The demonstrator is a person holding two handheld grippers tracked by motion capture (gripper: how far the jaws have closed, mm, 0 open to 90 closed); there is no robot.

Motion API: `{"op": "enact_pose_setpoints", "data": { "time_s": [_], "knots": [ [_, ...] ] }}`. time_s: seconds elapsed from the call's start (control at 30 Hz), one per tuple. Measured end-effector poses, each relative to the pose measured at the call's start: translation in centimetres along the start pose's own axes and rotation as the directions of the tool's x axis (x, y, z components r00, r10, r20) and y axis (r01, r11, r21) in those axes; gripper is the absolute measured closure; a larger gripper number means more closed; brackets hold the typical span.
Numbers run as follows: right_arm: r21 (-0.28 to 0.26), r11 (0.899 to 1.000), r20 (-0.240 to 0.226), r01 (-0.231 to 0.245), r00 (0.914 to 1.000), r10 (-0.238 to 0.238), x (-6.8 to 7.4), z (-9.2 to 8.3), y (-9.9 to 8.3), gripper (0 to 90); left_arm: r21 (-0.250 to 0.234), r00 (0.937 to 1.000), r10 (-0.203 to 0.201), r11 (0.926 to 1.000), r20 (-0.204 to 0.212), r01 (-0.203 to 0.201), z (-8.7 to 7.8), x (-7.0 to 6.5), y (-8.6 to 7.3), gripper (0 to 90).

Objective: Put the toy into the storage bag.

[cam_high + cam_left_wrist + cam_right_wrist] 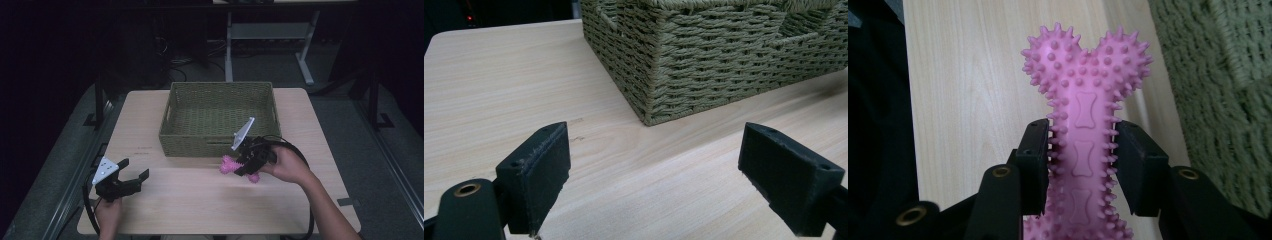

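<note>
The right gripper [243,164] is clamped on the shaft of a pink spiky bone toy [1083,115], holding it just in front of the woven basket's [220,142] near wall, close above the wooden table [200,205]. The basket looks empty inside. Well off to the left, the left gripper [134,176] hovers with its jaws spread wide, grasping nothing, facing the basket's corner [651,107].
</note>
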State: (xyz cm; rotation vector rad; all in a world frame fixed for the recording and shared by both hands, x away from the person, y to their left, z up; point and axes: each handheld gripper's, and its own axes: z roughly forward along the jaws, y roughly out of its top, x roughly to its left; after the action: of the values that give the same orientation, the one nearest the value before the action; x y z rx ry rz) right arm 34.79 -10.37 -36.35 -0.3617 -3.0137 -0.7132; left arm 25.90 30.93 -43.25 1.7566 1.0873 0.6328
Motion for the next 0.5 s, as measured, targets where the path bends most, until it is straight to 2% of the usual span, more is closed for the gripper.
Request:
{"op": "enact_pose_setpoints", "data": {
  "time_s": [0.5],
  "knots": [
    [-0.016,1.000,-0.005,-0.002,1.0000,0.002,-1.2,-1.9,0.7,58.4,0.001,1.0000,0.001,1.0000,0.004,-0.001,0.1,-0.1,0.1,12.8]
  ]
}}
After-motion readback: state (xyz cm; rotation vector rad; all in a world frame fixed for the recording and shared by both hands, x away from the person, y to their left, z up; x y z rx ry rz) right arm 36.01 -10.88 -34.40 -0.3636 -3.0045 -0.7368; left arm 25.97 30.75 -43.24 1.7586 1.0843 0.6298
